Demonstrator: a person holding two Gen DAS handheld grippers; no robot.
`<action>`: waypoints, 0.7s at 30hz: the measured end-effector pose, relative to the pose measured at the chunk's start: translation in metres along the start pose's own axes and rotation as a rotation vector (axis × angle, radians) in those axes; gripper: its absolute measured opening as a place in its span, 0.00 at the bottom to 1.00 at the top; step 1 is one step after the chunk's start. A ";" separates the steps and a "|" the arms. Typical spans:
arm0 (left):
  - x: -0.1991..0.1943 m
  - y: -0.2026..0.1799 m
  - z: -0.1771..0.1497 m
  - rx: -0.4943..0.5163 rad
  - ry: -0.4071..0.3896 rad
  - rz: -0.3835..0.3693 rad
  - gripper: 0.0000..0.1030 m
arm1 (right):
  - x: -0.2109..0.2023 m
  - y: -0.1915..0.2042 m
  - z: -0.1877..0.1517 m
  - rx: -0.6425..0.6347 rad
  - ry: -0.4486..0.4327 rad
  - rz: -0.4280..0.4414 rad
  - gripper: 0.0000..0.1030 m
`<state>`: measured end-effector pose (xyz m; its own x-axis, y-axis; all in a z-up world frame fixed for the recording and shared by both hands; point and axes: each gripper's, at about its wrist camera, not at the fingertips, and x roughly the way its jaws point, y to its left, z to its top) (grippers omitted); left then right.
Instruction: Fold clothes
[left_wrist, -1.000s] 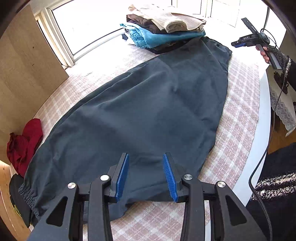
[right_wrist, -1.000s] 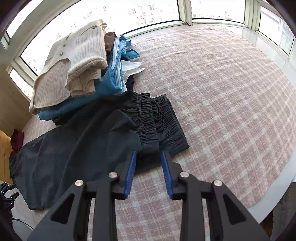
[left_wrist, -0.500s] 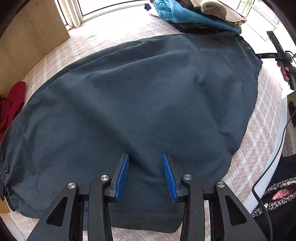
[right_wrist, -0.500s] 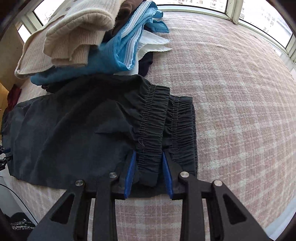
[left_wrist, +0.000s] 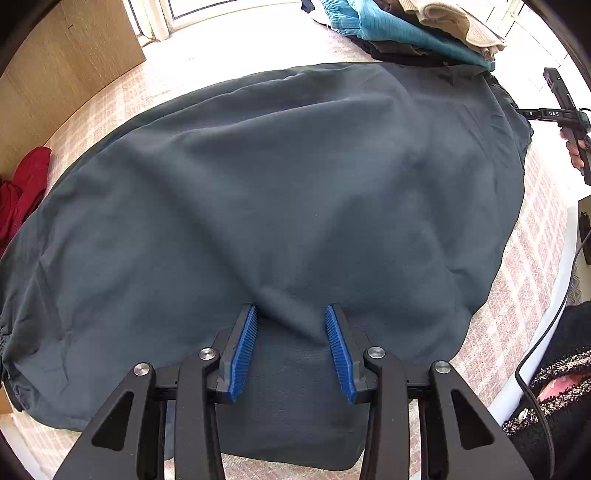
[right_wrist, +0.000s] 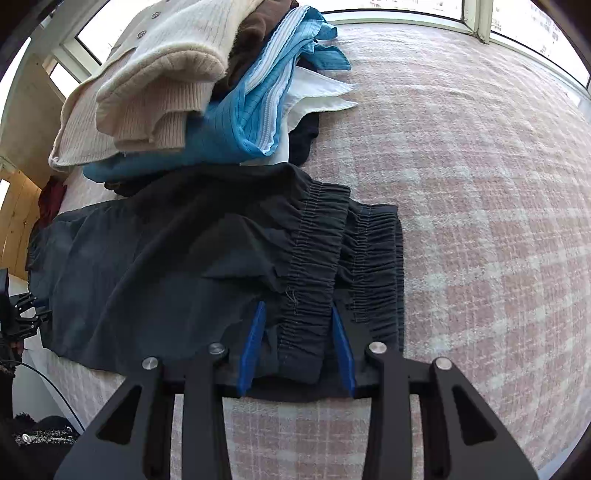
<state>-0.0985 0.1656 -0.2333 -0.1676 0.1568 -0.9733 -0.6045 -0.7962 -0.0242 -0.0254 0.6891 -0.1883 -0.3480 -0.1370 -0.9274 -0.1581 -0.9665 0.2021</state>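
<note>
the dark trousers (left_wrist: 295, 192) lie spread flat along the near edge of the table (left_wrist: 535, 280), on its pink checked cloth, with the leg cuffs toward the left end and the elastic waistband (right_wrist: 317, 266) toward the right. the step in hand looks like taking hold at two places so the garment can be folded; no fold across its length shows yet.

on the left, the left gripper (left_wrist: 291, 347) points steeply down onto the middle of the trousers, close to their near edge. its blue pads stand apart with a low ridge of fabric rising between them, and the pads do not look pressed on it. next it likely needs to close on that ridge, catching both layers and not only the top one.

on the right, the right gripper (right_wrist: 297, 345) also tips steeply down, over the near end of the waistband. its jaws have just been opening, and the gathered band sits between the parted pads, which do not seem to press on it. it probably has to settle lower and pinch the whole band, which is doubled here and thicker than the leg cloth.

beyond the waistband, toward the far edge, a pile of folded clothes (right_wrist: 177, 96) touches the trousers, so any lift should stay clear of it. a red garment (left_wrist: 22, 199) lies off the left end.
</note>
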 end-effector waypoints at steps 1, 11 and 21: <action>0.000 0.000 -0.001 0.000 0.000 0.001 0.37 | 0.001 0.002 0.000 -0.009 0.006 0.004 0.30; -0.005 -0.009 -0.009 0.005 0.026 0.013 0.37 | -0.041 -0.026 0.016 0.011 0.074 -0.041 0.07; -0.012 -0.019 -0.016 0.014 0.027 0.022 0.37 | -0.039 -0.035 0.028 0.005 0.121 -0.077 0.24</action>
<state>-0.0720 0.1692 -0.2244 -0.1601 0.1231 -0.9794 -0.6121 -0.7908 0.0007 -0.0324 0.7343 -0.1508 -0.2208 -0.0882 -0.9713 -0.1850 -0.9740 0.1305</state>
